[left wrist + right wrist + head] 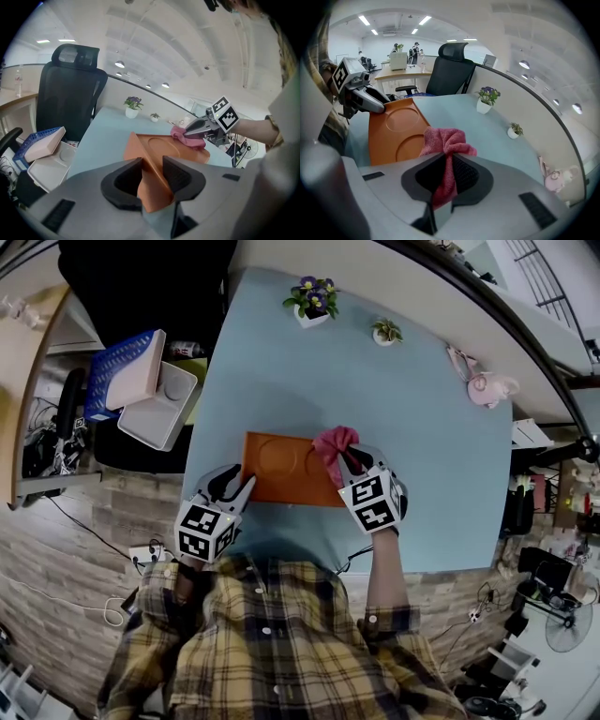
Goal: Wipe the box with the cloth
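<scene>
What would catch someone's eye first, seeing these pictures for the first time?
The flat orange box stands out, lying on the pale blue table at the edge nearest the person. The right gripper pinches a pink cloth over the box's right end, while the left gripper clamps its left corner.

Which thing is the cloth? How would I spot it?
Start at the big light blue table. Near its front edge lies a flat orange box, and at the box's right end the right hand-held gripper pinches the cloth. It is dark pink, soft and crumpled, unlike the smooth box.
</scene>
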Available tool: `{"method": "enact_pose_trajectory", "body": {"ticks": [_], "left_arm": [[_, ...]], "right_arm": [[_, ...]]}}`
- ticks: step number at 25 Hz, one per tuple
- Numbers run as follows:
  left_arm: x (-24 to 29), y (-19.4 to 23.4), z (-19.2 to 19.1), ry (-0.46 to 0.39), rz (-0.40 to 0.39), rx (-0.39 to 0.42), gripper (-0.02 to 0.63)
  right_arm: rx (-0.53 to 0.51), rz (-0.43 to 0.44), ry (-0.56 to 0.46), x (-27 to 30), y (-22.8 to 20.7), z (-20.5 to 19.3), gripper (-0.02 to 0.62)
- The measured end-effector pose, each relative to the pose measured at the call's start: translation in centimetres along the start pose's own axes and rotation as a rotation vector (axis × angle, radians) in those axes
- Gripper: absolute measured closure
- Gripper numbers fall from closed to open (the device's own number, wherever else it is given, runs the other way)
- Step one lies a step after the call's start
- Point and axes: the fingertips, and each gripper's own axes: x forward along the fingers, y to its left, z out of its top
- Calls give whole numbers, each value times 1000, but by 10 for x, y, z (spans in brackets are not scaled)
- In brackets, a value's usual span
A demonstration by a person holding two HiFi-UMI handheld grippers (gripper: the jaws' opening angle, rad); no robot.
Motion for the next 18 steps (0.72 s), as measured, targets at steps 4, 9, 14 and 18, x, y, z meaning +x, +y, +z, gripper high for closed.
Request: {"method": "enact_pose_trajectory", "body": {"ticks": [4,9,14,18], "left_arm": [[-1,1,1,-3,2,-1,471],[-1,1,0,-8,1,-4,471],[0,2,0,-11,1,-5,471],[0,2,0,-11,2,-7,471]], "right_arm": [[0,-32,0,-3,0,2,546],[16,-77,-33,-20,-6,4,546],[58,-69,-145,-39,-2,18,546],[76,1,-250,-47,21,46,546]]}}
